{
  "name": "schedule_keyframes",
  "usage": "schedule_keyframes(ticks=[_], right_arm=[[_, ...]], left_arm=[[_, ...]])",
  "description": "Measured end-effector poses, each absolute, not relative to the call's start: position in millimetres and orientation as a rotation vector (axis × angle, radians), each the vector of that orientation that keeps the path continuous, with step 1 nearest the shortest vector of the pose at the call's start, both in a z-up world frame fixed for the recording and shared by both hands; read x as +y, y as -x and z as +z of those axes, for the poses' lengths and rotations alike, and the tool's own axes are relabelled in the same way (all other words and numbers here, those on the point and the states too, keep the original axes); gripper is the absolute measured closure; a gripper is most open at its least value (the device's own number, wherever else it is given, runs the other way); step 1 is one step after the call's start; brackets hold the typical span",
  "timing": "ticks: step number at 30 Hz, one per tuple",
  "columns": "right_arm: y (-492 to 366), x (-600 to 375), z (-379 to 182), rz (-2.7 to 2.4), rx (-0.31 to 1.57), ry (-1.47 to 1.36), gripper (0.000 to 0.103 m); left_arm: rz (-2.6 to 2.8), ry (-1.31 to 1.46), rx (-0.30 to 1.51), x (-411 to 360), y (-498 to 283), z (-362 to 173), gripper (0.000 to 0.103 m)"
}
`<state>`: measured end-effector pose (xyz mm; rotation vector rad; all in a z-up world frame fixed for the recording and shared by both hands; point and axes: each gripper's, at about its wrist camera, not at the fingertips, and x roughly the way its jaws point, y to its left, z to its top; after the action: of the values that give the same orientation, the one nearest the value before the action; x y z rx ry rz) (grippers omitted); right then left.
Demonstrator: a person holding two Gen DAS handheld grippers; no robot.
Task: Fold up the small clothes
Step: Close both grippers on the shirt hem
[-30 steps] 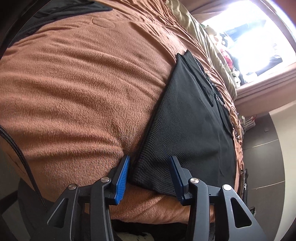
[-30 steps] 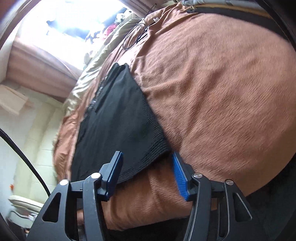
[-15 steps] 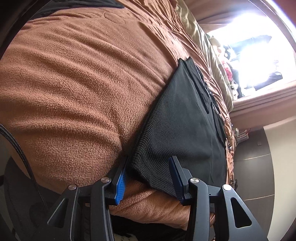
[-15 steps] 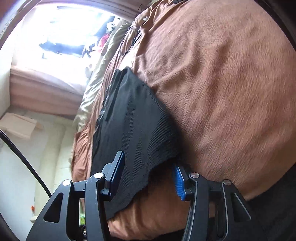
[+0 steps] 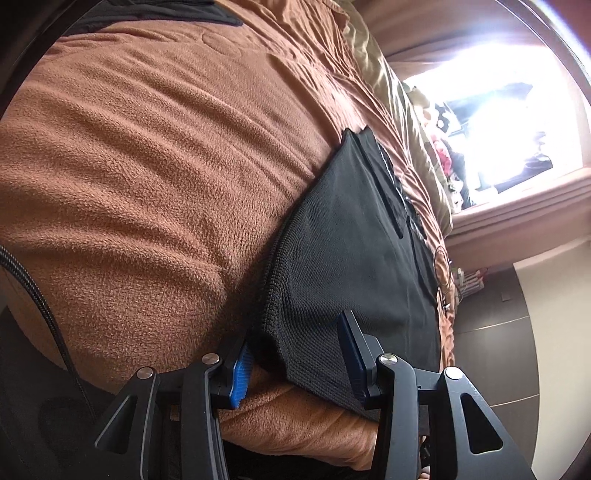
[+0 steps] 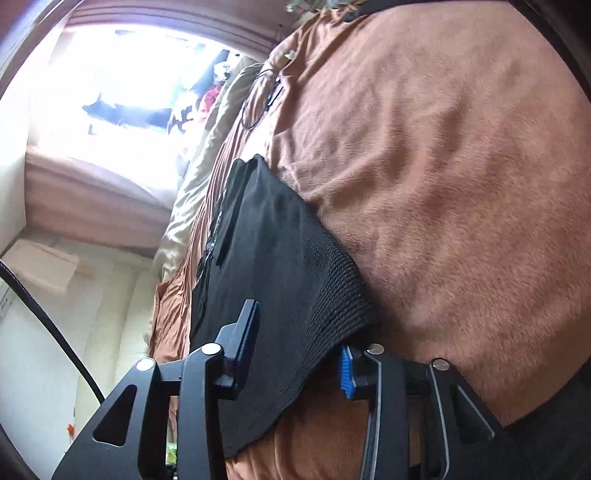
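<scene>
A black knit garment (image 5: 351, 240) lies flat on a brown fleece blanket (image 5: 147, 166). My left gripper (image 5: 295, 343) straddles its near left corner. One blue pad (image 5: 240, 376) sits under the ribbed hem and the other rests above the cloth, with a wide gap between them. In the right wrist view the same garment (image 6: 273, 240) runs away from me over the blanket (image 6: 443, 184). My right gripper (image 6: 299, 339) straddles its near right corner. Its jaws are closing with the bunched hem between them, and the pads do not press the cloth.
A beige quilt (image 5: 388, 74) lines the bed's far side below a bright window (image 5: 498, 110). A thin cable loop (image 6: 262, 99) lies on the blanket beyond the garment. Another black cloth (image 5: 147, 14) lies at the far left. The bed's near edge is right under both grippers.
Both grippers have pushed further in over the garment's near corners. The right jaws have narrowed, the right gripper has sunk and rolled, and the hem has bunched up between its fingers.
</scene>
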<state>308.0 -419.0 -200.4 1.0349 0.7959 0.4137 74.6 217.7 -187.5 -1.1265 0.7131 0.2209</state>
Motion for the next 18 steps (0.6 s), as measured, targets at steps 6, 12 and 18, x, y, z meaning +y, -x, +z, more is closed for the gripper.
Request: schedule_keyframes(ticks=[6,12,18], right_arm=[[-322,-405,-203,0.384,0.829,-0.966,0.093],[-324,-419,-174,0.334,0.777,-0.949,0.103],[-293,-413,-159,0.321,0.767,-0.917,0.103]], left_arm=[[0.257,1.122,0.710,219,-80,-191,0.064],[0.342,1.124,0.729,224,-84,-195,0.093],[0.371,1.099,0.725,227,-78,-188,0.097]])
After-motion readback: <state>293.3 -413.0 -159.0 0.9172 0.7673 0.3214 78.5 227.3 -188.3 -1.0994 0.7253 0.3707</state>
